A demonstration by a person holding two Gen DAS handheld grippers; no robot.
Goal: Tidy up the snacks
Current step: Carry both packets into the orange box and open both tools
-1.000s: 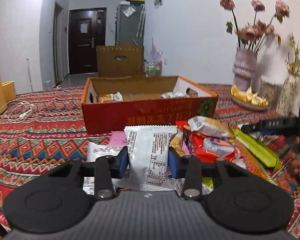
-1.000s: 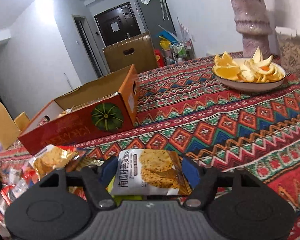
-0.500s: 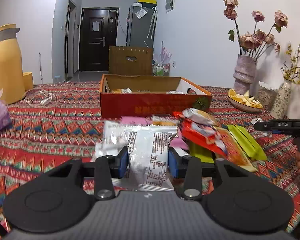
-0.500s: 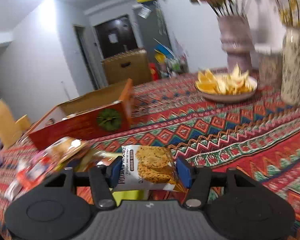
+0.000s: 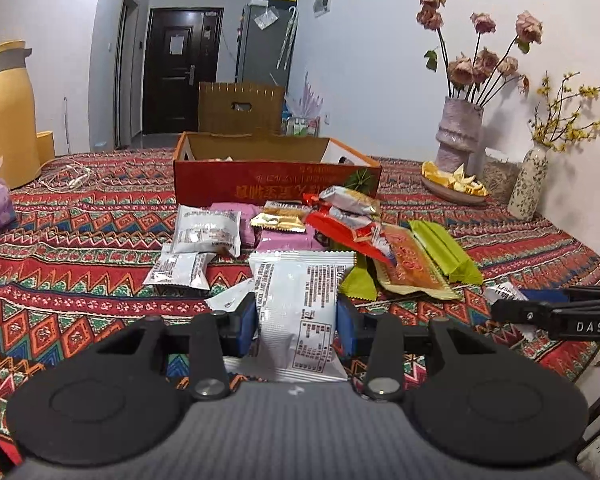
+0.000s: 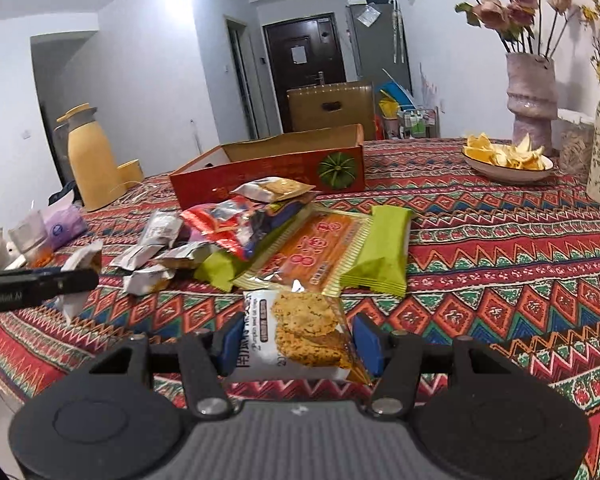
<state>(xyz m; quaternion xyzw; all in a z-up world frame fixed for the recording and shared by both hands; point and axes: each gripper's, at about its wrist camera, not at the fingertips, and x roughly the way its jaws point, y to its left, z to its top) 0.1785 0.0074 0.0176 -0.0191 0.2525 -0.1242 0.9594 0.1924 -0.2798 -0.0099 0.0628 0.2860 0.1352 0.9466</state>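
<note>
Snack packets in crinkled foil and glossy plastic lie heaped on a woven tablecloth (image 5: pixel 80 248) patterned with red, green and orange zigzags. Behind the heap stands a shallow red cardboard box (image 5: pixel 276 184), its top open, a few packets just visible inside. In the heap are a flat orange packet (image 6: pixel 316 252) with gold edging, two matte green bars (image 6: pixel 384 252) and several silvery white sachets (image 5: pixel 206 230).

The left gripper (image 5: pixel 296 316) has its blue pads pressed against both sides of a tall white packet (image 5: pixel 300 312) printed with black text, held upright above the cloth just in front of the heap. The right gripper (image 6: pixel 296 340) is clamped the same way on a small white biscuit packet (image 6: pixel 300 336) showing round, grainy oat biscuits, also near the front of the heap.

To the right stand a ribbed pink vase (image 5: pixel 458 136) of dried roses and a bowl (image 6: pixel 508 168) of orange peel. A smooth yellow jug (image 5: pixel 8 112) stands at the left.
</note>
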